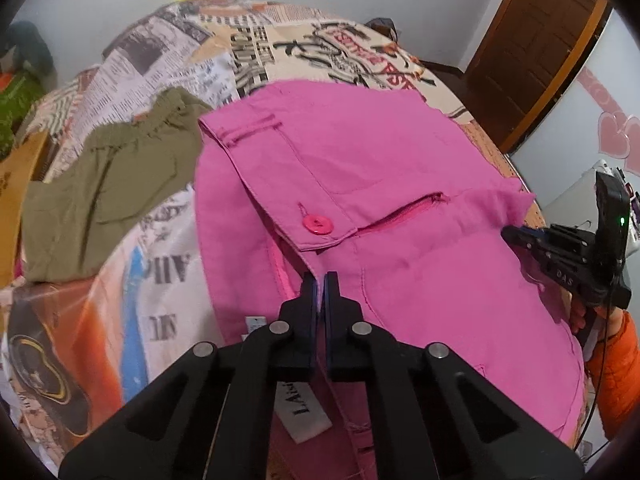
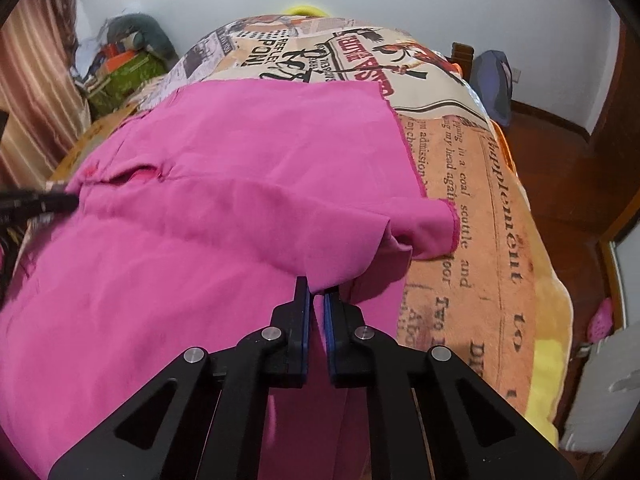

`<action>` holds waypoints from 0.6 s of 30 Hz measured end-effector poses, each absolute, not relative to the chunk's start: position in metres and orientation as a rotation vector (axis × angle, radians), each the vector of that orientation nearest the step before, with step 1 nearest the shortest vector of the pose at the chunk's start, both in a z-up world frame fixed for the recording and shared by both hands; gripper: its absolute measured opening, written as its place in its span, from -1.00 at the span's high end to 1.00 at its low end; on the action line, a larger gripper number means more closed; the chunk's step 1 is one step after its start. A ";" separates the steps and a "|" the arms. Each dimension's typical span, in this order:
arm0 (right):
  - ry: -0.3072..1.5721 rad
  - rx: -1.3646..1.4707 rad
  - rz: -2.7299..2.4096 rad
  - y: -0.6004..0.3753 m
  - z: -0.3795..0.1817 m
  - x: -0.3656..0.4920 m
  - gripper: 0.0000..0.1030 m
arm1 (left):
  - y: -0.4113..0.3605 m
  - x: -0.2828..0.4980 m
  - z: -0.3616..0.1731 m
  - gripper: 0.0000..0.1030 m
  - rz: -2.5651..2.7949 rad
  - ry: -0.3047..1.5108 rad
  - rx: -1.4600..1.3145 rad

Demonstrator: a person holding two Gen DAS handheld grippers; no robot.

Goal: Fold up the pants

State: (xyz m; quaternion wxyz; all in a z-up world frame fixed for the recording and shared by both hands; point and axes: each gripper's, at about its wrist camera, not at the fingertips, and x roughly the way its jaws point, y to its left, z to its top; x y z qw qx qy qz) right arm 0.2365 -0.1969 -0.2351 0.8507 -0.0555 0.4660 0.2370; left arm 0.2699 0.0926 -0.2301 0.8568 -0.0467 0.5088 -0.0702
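Pink pants (image 1: pixel 400 168) lie spread on a bed with a newspaper-print cover (image 1: pixel 168 68). A pink button (image 1: pixel 317 225) and an open zip mark the waistband. My left gripper (image 1: pixel 320 282) is shut on the waistband edge just below the button, near a white label (image 1: pixel 304 412). In the right wrist view the same pants (image 2: pixel 224 168) fill the middle. My right gripper (image 2: pixel 317 290) is shut on a pinched fold of the pink cloth at the pants' right edge. The other gripper (image 1: pixel 568 256) shows at the right of the left wrist view, touching the pants.
Olive-green pants (image 1: pixel 104 196) lie on the bed to the left of the pink pair. A person's orange sleeve (image 1: pixel 616 368) is at the right. A wooden door (image 1: pixel 532 52) and floor (image 2: pixel 572 168) lie beyond the bed's right edge. Clutter (image 2: pixel 124 60) sits at the far left corner.
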 end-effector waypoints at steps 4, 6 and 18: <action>0.987 -0.102 0.510 -0.202 -0.236 0.229 0.91 | 0.093 0.269 -0.223 0.96 -0.139 1.055 -0.074; 0.987 -0.097 0.500 -0.203 -0.238 0.227 0.91 | 0.090 0.268 -0.228 0.96 -0.123 1.056 -0.042; 1.002 -0.054 0.466 -0.212 -0.227 0.224 0.84 | 0.098 0.262 -0.233 0.92 -0.083 1.086 -0.081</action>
